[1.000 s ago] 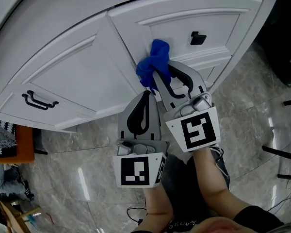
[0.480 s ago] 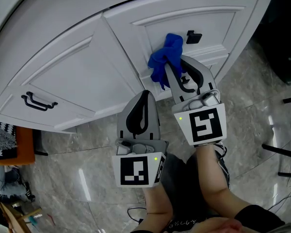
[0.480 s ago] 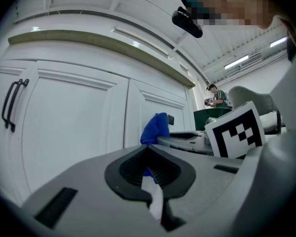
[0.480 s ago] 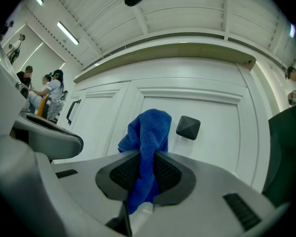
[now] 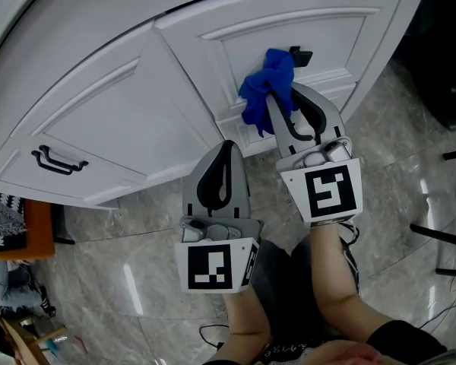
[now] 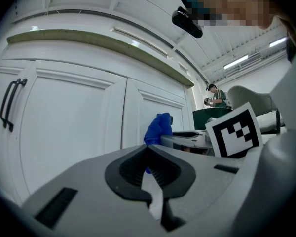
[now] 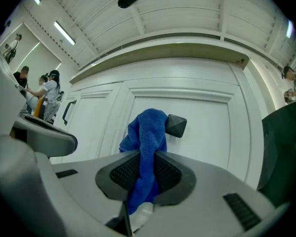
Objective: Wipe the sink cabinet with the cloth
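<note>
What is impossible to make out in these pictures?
Head view: the cloth hides part of the black knob; the upper edge cuts off the cabinet top.
Right gripper view: the right gripper hides the cloth's lower end; background people too small.
Left gripper view: mosaic patch covers the top.

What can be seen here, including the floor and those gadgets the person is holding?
sink cabinet doors: two, white, panelled, straight ahead.
bar handle: one, black, on the left door.
knob: one, black, on the right door.
cloth: one, blue, bunched at the right door beside the knob.
floor: grey marbled tile, below the cabinet.
left gripper: one, grey, fingers closed on nothing, low before the cabinet.
right gripper: one, grey, fingers clamping the cloth.
forearms: two, bare, at the bottom of the head view.
</note>
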{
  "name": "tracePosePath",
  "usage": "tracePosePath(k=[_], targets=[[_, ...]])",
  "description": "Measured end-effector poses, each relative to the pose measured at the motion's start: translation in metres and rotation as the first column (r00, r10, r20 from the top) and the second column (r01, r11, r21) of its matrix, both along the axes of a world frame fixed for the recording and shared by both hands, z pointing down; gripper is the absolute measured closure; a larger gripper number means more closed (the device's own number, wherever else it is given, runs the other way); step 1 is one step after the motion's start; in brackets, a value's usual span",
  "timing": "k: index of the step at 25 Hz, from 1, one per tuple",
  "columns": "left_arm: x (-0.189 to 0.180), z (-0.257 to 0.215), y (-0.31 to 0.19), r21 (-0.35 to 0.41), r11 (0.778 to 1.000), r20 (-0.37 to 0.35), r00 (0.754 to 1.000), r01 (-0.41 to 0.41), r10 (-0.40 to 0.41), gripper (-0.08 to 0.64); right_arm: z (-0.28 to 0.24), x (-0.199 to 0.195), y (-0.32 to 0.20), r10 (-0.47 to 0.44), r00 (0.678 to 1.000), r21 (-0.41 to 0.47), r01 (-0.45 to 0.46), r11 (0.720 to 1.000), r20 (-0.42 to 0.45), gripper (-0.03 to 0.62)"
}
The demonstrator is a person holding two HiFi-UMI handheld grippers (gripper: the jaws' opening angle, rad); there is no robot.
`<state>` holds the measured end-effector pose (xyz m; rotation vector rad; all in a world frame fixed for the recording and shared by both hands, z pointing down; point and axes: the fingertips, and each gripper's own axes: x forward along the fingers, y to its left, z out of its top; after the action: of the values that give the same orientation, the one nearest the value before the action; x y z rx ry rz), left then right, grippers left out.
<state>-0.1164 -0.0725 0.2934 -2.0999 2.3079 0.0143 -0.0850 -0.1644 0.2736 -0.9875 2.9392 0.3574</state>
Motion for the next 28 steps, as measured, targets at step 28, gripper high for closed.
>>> tracePosePath(k=[28], targets=[[0.003, 0.000, -0.003, 0.001, 1.000, 0.002, 1.000, -0.008, 0.008, 0.555, -0.001, 0.030, -0.023, 0.099, 0.995, 0.035, -0.098, 0.995, -0.024, 0.512]])
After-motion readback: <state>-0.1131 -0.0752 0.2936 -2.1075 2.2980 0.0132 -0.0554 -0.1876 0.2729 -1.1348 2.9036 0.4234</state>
